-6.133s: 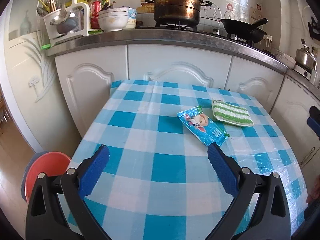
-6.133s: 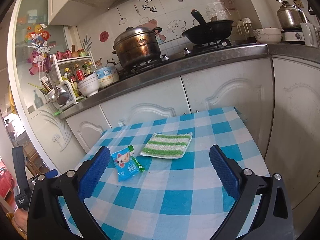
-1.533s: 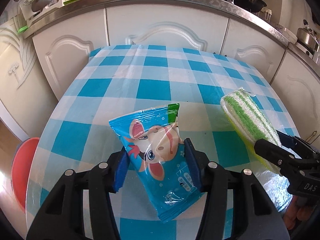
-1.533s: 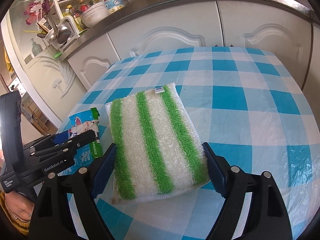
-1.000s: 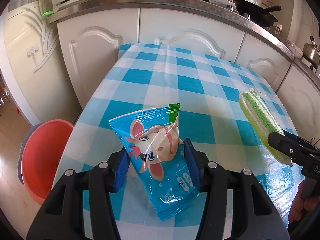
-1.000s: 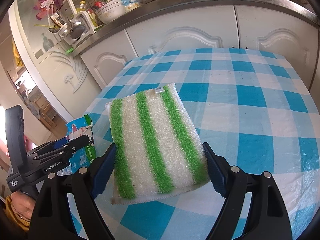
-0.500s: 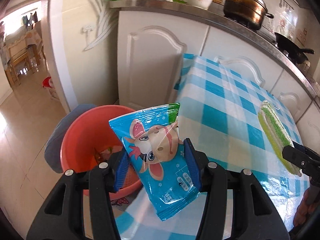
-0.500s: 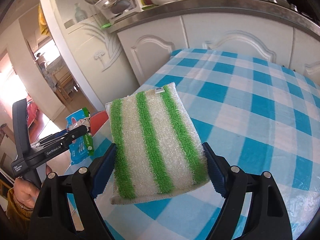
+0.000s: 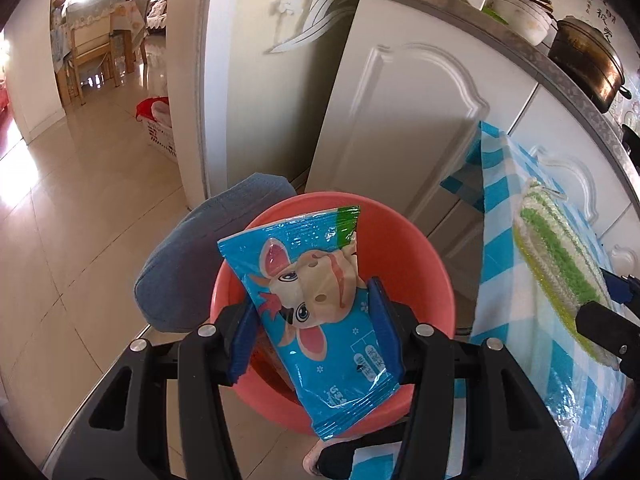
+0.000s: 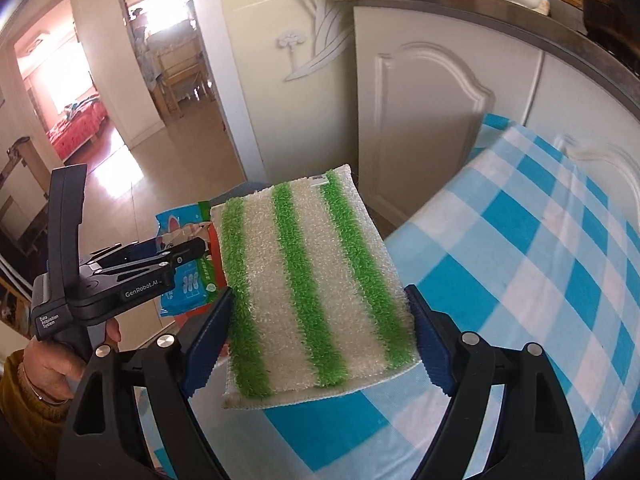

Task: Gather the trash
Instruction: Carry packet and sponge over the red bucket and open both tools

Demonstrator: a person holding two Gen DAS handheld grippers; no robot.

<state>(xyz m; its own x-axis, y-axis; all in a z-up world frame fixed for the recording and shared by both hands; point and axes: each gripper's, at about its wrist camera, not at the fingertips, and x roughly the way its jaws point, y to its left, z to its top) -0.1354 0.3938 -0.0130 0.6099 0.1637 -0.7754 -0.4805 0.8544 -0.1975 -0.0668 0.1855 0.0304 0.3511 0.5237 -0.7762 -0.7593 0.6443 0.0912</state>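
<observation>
My left gripper [image 9: 310,320] is shut on a blue snack wrapper [image 9: 316,300] with a cartoon cow, holding it directly above a red plastic bin [image 9: 416,252] on the floor. My right gripper [image 10: 320,328] is shut on a green-and-white striped sponge cloth [image 10: 308,280], held over the left edge of the blue checked table [image 10: 540,264]. The sponge cloth also shows in the left wrist view [image 9: 560,268], and the wrapper and left gripper show in the right wrist view [image 10: 180,256].
A grey-blue lid or cushion [image 9: 188,264] sits beside the bin on the tiled floor. White cabinet doors [image 9: 404,120] stand behind the bin. A doorway [image 10: 100,80] opens to other rooms at the left. A pot [image 9: 584,60] sits on the counter.
My left gripper has swung further left and down, so the wrapper now hangs right over the red bin. My right gripper has followed left with the sponge cloth to the table's edge.
</observation>
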